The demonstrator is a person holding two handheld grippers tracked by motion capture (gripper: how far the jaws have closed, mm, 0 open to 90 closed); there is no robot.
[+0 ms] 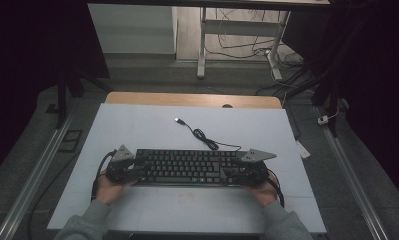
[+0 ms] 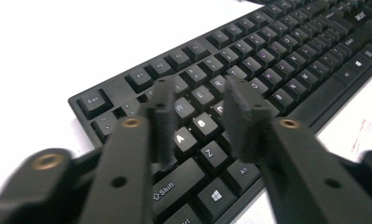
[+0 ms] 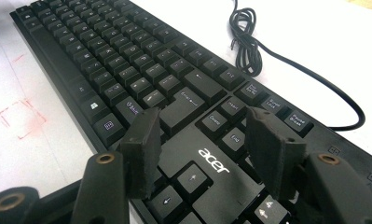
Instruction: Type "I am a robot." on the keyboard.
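A black Acer keyboard [image 1: 187,167] lies flat on the white mat, near the person's side of the table. Its black cable [image 1: 204,136] curls away behind it and ends in a USB plug [image 1: 178,120]. My left gripper [image 1: 138,170] hovers at the keyboard's left end. In the left gripper view its jaws [image 2: 200,84] stand apart over the letter keys [image 2: 277,60], holding nothing. My right gripper [image 1: 232,172] is at the keyboard's right end. In the right gripper view the jaws [image 3: 203,116] are spread above the arrow and Enter keys [image 3: 104,51], and the coiled cable [image 3: 249,46] lies beyond them.
The white mat [image 1: 137,125] covers a wooden table whose far edge [image 1: 187,98] shows behind it. Faint red marks [image 3: 20,119] are drawn on the mat in front of the keyboard. Desk legs and loose cables [image 1: 237,45] stand on the floor beyond the table.
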